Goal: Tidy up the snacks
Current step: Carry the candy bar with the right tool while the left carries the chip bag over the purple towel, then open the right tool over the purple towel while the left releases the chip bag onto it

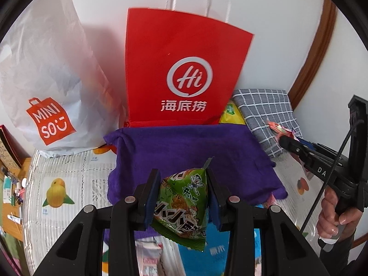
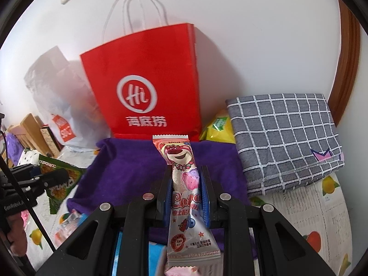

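Observation:
My left gripper (image 1: 182,184) is shut on a green snack packet (image 1: 184,204) and holds it above the near edge of a purple cloth (image 1: 184,147). My right gripper (image 2: 185,181) is shut on a long pink Lotso bear candy packet (image 2: 184,184), upright above the same purple cloth (image 2: 128,161). A red paper bag with white handles (image 1: 184,69) stands behind the cloth against the wall, also in the right wrist view (image 2: 147,85). The right gripper also shows at the right of the left wrist view (image 1: 285,138), and the left one with its green packet (image 2: 62,179) at the left of the right wrist view.
A white Miniso plastic bag (image 1: 46,80) stands left of the red bag. A folded grey checked cloth (image 2: 285,138) lies to the right, with a yellow-green packet (image 2: 218,126) beside it. More packets lie under the grippers on a fruit-print table cover (image 1: 64,184).

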Demonstrator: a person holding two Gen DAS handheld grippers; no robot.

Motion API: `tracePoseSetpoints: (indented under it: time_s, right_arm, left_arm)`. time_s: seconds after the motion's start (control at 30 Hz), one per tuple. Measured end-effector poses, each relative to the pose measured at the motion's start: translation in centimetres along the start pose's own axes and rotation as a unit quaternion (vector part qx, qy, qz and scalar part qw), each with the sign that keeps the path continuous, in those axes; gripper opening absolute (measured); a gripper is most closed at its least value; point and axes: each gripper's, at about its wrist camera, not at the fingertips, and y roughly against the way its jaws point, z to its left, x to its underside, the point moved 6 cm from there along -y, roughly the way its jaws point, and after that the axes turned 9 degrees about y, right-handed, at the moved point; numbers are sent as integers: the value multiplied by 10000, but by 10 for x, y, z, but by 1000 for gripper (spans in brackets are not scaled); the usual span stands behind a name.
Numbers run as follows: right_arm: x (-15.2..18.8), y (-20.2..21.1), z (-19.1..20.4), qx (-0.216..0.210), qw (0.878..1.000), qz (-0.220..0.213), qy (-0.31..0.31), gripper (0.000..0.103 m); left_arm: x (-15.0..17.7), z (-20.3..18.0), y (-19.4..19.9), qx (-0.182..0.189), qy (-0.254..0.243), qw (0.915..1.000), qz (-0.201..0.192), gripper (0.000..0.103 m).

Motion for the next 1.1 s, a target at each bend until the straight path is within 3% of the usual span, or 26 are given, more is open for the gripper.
tracePoseSetpoints:
  time_s: [0.17, 0.67, 1.0, 1.03, 1.1]
  right_arm:
    - [1, -20, -9, 37, 9999, 100, 122, 21]
    - [32, -85, -22, -31, 9959, 873, 237, 21]
    - [38, -99, -29, -147, 9936, 1123, 26, 25]
    - [38, -101, -28, -198, 9934, 1127, 14, 26]
    - [37, -101, -25, -291, 9934, 1109, 32, 35]
  left_arm:
    - [-7, 13, -25, 16, 142, 9997, 176, 37]
    - [-15, 49, -100, -445, 287, 9969, 586, 37]
    - [-15, 52, -125, -324, 460, 9957, 733, 37]
    - [-16, 53, -123, -313, 479, 9959, 704, 38]
    - [-18, 52, -122, -300, 500, 9957, 725, 55]
